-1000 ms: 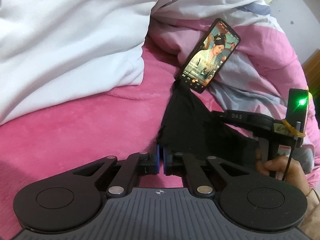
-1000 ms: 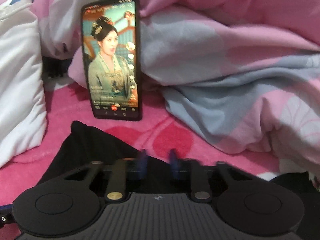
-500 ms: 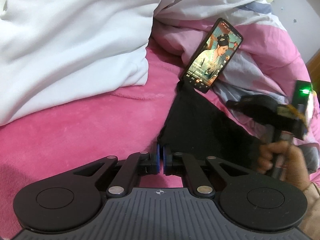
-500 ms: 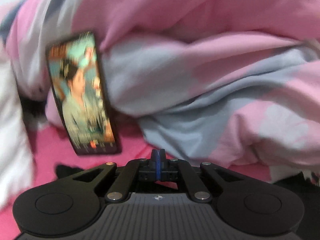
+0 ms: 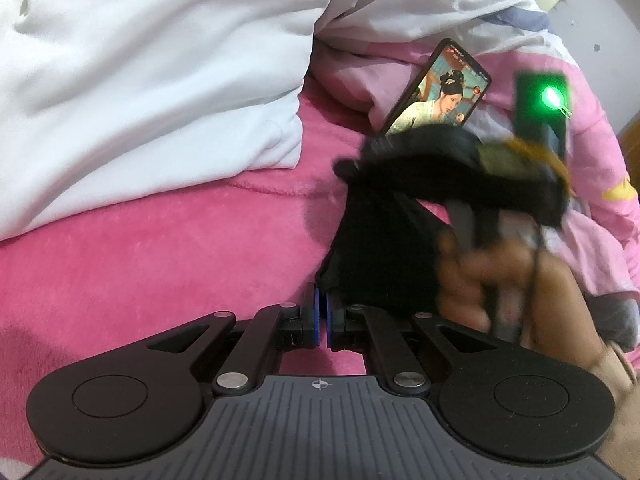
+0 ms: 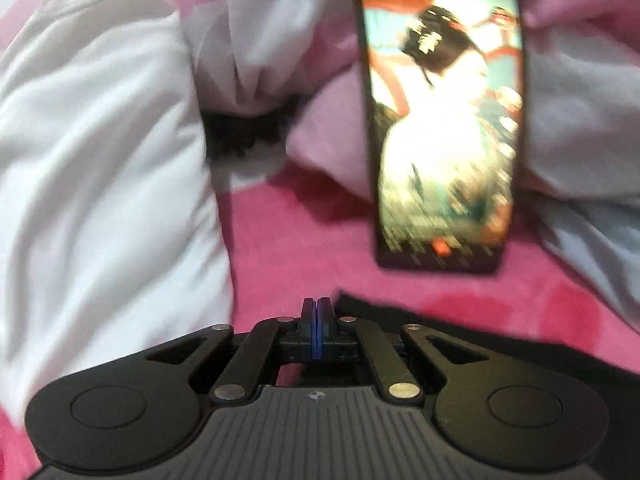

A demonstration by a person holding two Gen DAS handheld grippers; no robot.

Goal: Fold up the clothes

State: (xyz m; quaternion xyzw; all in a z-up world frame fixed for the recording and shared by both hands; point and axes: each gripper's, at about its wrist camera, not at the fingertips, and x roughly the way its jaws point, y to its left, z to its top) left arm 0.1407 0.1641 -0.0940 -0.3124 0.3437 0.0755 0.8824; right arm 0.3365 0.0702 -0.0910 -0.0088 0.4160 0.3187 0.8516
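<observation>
Black garment (image 5: pixel 372 240) lies on the pink bed cover (image 5: pixel 160 248), between the white bedding (image 5: pixel 140 60) and the pink-and-grey quilt (image 5: pixel 532 28). Your left claw (image 5: pixel 320 308) is pressed almost shut, blue pads (image 5: pixel 317 303) with only a thin slit between them, pinching the near corner of the black garment. Cloth rises from that corner toward your right claw (image 6: pixel 316 316), which the left wrist view shows blurred, held over the garment's far end by your right hand (image 5: pixel 516 276); a green light (image 5: pixel 551 96) glows on top of that device. Right wrist view: the right claw's pads are closed flat together. Black cloth (image 6: pixel 480 332) sits right beside and under that claw, but you can't tell whether any of it is caught between the pads. Phone (image 6: pixel 440 120) stands propped upright against the quilt just past the garment, screen lit with a woman in costume, blurred in the right view. White bedding fills the left side of both views, touching the pink cover. A dark fuzzy bit (image 6: pixel 248 128) shows in the gap between bedding and quilt; can't tell what it is.
</observation>
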